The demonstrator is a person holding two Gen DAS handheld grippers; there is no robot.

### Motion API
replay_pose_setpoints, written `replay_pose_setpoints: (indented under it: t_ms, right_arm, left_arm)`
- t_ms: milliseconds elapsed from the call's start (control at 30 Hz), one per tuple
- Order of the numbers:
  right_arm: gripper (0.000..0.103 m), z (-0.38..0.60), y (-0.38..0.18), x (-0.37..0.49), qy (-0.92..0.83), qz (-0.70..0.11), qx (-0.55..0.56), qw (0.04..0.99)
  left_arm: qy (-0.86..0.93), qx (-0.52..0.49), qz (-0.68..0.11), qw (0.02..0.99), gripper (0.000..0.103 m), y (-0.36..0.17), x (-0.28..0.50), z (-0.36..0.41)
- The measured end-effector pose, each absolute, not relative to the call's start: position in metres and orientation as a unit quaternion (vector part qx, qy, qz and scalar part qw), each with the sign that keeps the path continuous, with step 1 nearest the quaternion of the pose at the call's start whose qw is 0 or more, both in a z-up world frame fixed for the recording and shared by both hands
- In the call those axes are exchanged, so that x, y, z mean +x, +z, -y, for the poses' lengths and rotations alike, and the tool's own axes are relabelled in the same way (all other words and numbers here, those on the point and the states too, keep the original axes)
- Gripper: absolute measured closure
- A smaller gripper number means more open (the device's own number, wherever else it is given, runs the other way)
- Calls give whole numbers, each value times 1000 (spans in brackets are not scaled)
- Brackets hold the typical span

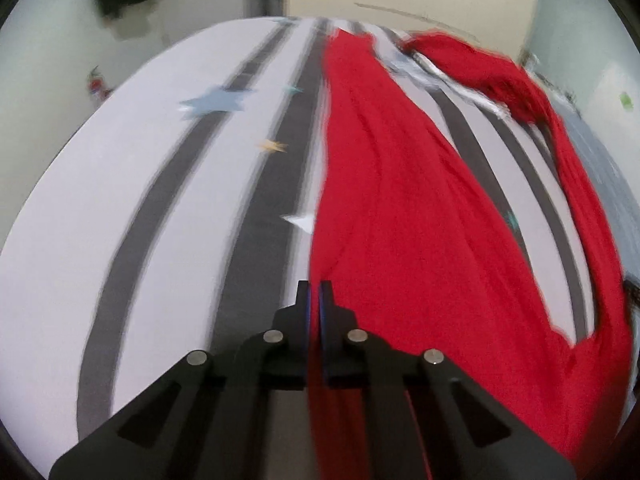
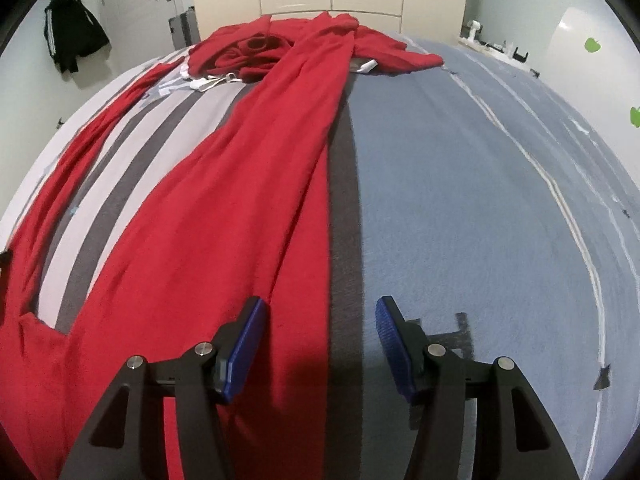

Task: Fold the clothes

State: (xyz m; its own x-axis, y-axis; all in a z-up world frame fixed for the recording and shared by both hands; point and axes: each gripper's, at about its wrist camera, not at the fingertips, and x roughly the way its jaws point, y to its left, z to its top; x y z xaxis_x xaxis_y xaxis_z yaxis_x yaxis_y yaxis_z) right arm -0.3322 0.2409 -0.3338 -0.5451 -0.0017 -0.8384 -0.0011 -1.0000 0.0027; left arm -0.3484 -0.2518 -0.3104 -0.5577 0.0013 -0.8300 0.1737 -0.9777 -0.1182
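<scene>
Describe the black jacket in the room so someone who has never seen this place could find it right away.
Start from the big bed with the striped and blue cover, then look past its far left corner to the pale wall beside the door. The black jacket hangs there on the wall, off the bed. It is the only dark garment, with white stripes down one sleeve, unlike the red clothes spread over the bed.

motion-blurred throughout the left wrist view; red garment (image 1: pixel 400 208) cut off at lower edge, far end bunched, shape unreadable.
</scene>
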Motion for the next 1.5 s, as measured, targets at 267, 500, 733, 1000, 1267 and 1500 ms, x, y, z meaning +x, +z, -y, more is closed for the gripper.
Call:
replay_pose_setpoints:
  t_ms: [267,500,733,1000,1267,1500]
  right_arm:
    - [50,-246,-325,-327,-883,0,470,-12]
    - [49,-238,-319,-319,-888,4,460,-8]
    - [49,-246,-330,-320,-883,28,468,-16]
    - [49,-263,-308,-315,-892,42,449,-19]
    - [49,-300,-287,-304,-897,78,434,-20]
    - [49,-337,-278,-296,-895,98,436,-12]
  left_arm:
    - [-868,482,-114,30,71,-306,-339,262]
    - [-855,507,-105,11,81,-322,-347,250]
    - [-870,484,-92,-21,101,-296,-340,231]
    - [-898,421,-64,-112,101,-219,-333,155]
    - [-881,408,-59,-231,101,-188,-345,-2]
    - [-859,430,-77,-267,101,-218,-371,-146]
